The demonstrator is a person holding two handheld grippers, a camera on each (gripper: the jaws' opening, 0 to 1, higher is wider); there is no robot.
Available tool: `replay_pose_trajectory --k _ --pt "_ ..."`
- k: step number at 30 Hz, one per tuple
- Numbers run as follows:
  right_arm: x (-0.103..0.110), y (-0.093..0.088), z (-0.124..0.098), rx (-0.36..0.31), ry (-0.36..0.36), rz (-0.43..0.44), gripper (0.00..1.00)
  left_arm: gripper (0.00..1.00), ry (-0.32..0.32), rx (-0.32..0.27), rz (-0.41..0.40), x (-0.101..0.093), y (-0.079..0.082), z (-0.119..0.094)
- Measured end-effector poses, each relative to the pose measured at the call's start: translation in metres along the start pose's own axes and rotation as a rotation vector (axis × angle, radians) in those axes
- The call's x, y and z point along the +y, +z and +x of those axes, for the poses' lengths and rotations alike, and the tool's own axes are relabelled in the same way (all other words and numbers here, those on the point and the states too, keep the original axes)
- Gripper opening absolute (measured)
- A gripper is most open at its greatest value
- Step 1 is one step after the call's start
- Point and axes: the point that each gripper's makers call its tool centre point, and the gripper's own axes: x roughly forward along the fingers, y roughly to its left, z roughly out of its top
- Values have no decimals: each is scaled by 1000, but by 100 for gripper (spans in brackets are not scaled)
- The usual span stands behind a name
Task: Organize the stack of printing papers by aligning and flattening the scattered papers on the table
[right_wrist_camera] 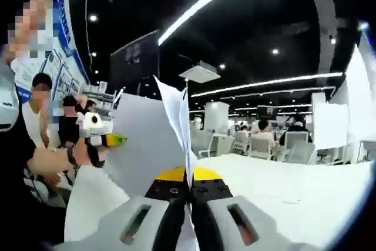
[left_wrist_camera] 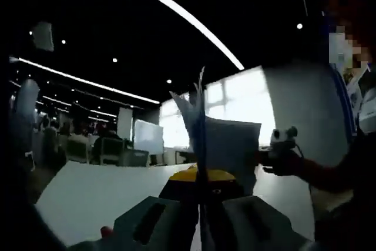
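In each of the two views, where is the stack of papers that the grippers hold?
Left gripper view: the stack of papers stands upright at centre, rising from between this gripper's closed jaws, right gripper holding its far edge.
Right gripper view: the stack rises left of centre from between this gripper's closed jaws, left gripper at its left edge.
Shared landmark: the white table below.

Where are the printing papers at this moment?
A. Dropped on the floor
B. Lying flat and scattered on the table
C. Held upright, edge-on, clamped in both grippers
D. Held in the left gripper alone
C: the printing papers stand upright above the white table, pinched between the shut jaws of the right gripper, and the left gripper clamps them edge-on in its own view too.
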Motion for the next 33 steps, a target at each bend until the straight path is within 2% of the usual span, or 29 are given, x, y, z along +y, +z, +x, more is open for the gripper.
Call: replay_pose_trajectory --k 1,4,7,8,9,10,12,15,19,21,24,26,27,30,33 --pt "3 -1 -1 10 -16 -17 0 6 18 38 21 2 -11 4" --pt "9 -5 -1 12 -49 -59 0 6 70 67 43 7 -29 11" --pt "7 -18 2 35 -71 -77 0 7 96 94 -6 10 -48 11" --pt "4 -25 2 59 -83 -74 2 8 109 116 -17 12 -54 10" --pt "1 -37 4 102 -94 -78 8 11 128 161 -17 14 -65 10" --pt "-4 -41 5 113 -122 -79 17 15 141 215 -6 16 -77 10" --pt "-5 -50 7 144 -112 -69 19 16 141 204 1 14 -77 11" --pt "-5 -49 6 128 -97 -52 19 20 143 192 -11 14 -73 10" --pt "-10 -54 3 162 -94 -33 19 23 151 185 -3 18 -64 11" --pt "-12 -53 -2 157 -102 -34 19 23 142 175 -4 15 -59 10" --pt "-4 -64 -11 196 -58 21 25 23 133 177 -12 11 -62 7" --pt "-4 -83 -15 273 -48 90 31 23 131 183 -16 9 -66 7" --pt "-5 -90 -16 295 -46 90 31 23 123 192 -16 8 -69 8" --pt "-7 -92 -19 298 -55 54 27 23 119 206 -19 7 -72 10" --pt "-6 -83 -24 274 -54 48 28 23 120 209 -29 6 -71 11"
